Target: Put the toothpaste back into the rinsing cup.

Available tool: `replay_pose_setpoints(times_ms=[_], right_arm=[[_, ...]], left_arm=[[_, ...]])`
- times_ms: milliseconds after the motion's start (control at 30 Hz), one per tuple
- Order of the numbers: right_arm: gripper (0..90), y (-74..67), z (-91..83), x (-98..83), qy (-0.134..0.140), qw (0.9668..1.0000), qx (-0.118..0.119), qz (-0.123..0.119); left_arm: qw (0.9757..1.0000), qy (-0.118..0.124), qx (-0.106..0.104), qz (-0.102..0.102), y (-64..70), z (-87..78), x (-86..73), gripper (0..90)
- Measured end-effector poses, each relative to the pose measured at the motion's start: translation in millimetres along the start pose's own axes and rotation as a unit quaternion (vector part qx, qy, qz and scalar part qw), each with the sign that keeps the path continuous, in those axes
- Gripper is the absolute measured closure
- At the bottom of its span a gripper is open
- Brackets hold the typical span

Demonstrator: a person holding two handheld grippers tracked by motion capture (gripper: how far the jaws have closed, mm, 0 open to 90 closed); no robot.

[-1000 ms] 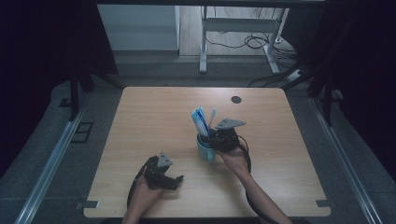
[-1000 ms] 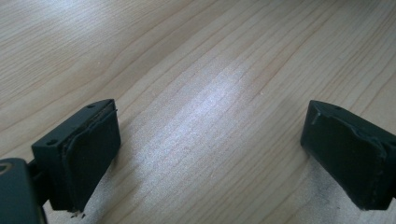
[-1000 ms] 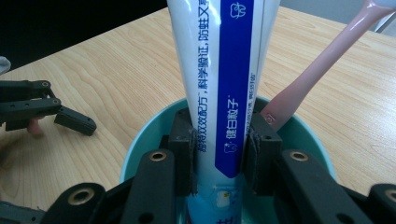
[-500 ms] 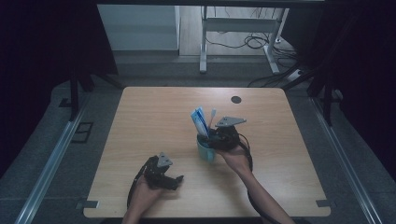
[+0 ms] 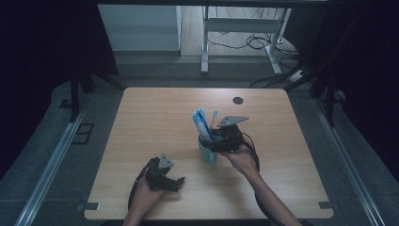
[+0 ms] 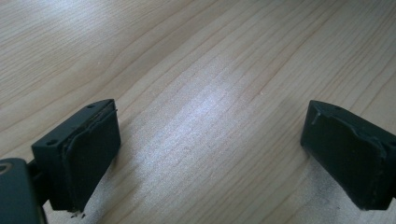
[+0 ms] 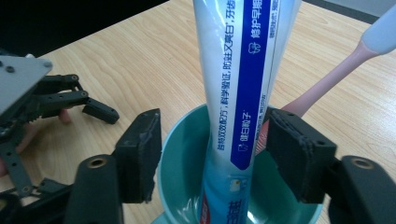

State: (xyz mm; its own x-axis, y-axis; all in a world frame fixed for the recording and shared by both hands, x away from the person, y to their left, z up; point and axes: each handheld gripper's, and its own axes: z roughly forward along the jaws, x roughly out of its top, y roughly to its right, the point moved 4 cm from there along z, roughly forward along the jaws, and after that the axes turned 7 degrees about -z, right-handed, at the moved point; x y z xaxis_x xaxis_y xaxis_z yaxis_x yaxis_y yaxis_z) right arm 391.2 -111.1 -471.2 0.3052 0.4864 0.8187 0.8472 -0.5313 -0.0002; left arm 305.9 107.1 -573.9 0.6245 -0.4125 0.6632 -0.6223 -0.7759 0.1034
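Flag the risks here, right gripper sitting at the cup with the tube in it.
1. The toothpaste tube stands tall and leans in the teal cup; if the right gripper, jaws open on either side of it, nudges it, the cup could tip.
2. The pink toothbrush rests close to one jaw and may get pinched along with the tube.
3. The left gripper is open over bare table, not steadying the cup.
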Motion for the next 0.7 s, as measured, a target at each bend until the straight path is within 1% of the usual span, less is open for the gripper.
replay_pose_setpoints(times_ms=[100, 333, 500, 600, 700], right_arm=[[30.2, -0.7, -2.9, 1.3, -0.006, 1.0, 0.005, 0.004], [24.5, 0.9, -8.8, 0.2, -0.012, 0.9999, 0.006, 0.009], [20.5, 1.4, -12.9, -0.3, -0.011, 0.9999, 0.001, 0.001], [18.3, 0.5, -17.0, -0.5, -0.011, 0.9999, -0.005, -0.011], [16.5, -0.4, -20.4, -0.9, -0.012, 0.9998, -0.008, -0.016]], left_arm=[[1.0, 0.0, 0.0, 0.0, 0.0, 0.0, 0.0, 4.9], [1.0, 0.0, 0.0, 0.0, 0.0, 0.0, 0.0, 4.9], [1.0, 0.0, 0.0, 0.0, 0.0, 0.0, 0.0, 4.8], [1.0, 0.0, 0.0, 0.0, 0.0, 0.0, 0.0, 4.9], [1.0, 0.0, 0.0, 0.0, 0.0, 0.0, 0.0, 4.9]])
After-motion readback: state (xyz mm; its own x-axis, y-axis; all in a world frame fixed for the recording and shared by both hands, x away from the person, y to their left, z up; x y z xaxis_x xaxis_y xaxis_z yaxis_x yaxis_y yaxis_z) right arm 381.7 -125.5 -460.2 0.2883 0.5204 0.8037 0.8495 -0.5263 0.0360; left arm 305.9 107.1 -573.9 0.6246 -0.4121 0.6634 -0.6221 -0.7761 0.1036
